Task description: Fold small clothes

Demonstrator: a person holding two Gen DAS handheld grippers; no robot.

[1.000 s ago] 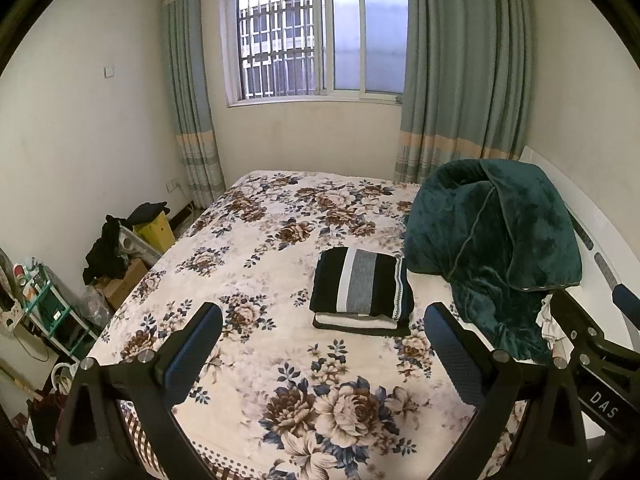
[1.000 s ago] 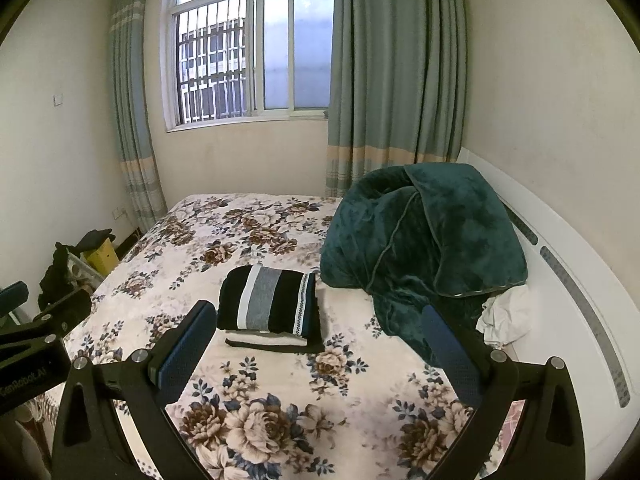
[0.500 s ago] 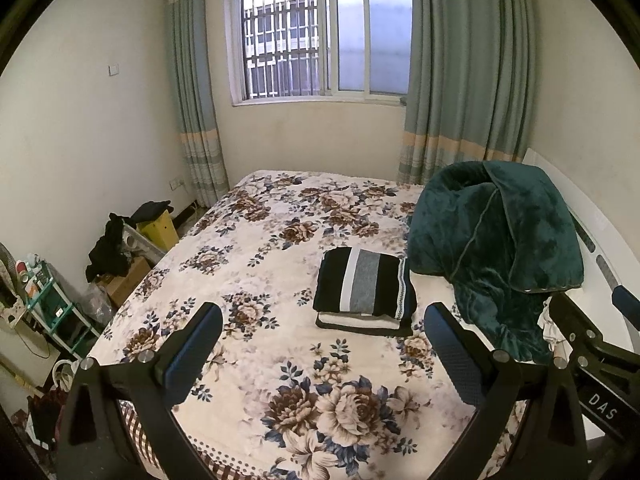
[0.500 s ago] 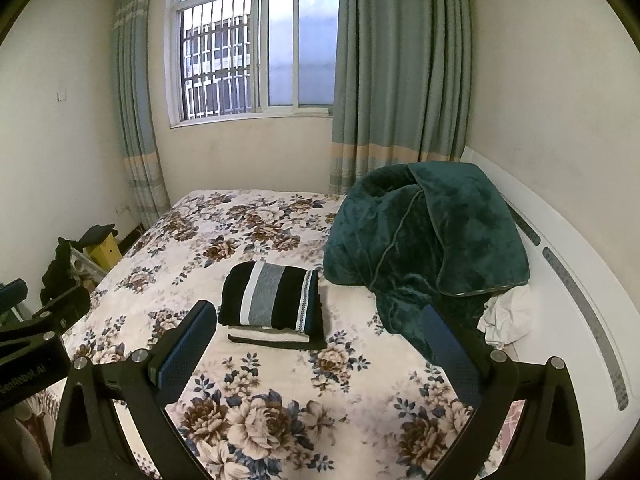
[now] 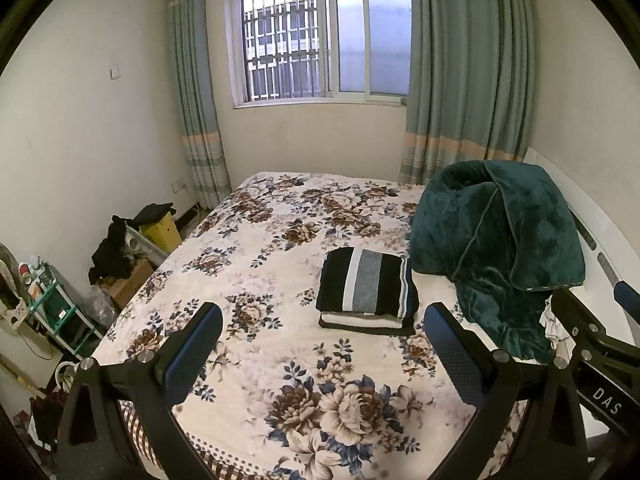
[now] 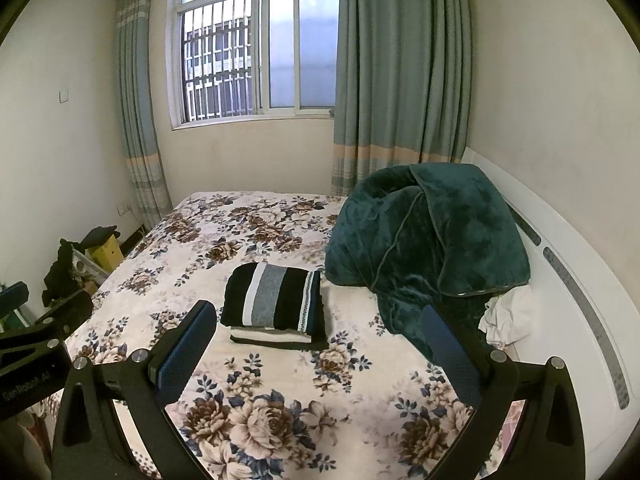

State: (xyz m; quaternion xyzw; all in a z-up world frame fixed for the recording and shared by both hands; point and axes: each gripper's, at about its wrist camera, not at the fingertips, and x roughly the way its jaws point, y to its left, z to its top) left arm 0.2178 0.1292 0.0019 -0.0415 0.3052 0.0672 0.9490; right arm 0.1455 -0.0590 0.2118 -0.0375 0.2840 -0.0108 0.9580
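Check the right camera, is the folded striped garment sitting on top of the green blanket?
No, the folded striped garment lies on the floral bedspread, beside the heaped green blanket, not on it.

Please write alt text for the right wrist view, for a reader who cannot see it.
The open right hand-held gripper hangs above a floral bed, holding nothing. Ahead lies a folded stack of clothes with a striped black, white and grey piece on top, beside a heaped dark green blanket. Behind are a barred window and curtains.

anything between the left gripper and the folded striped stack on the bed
Nothing: in the left wrist view only bare floral bedspread lies between the open left gripper and the folded stack.
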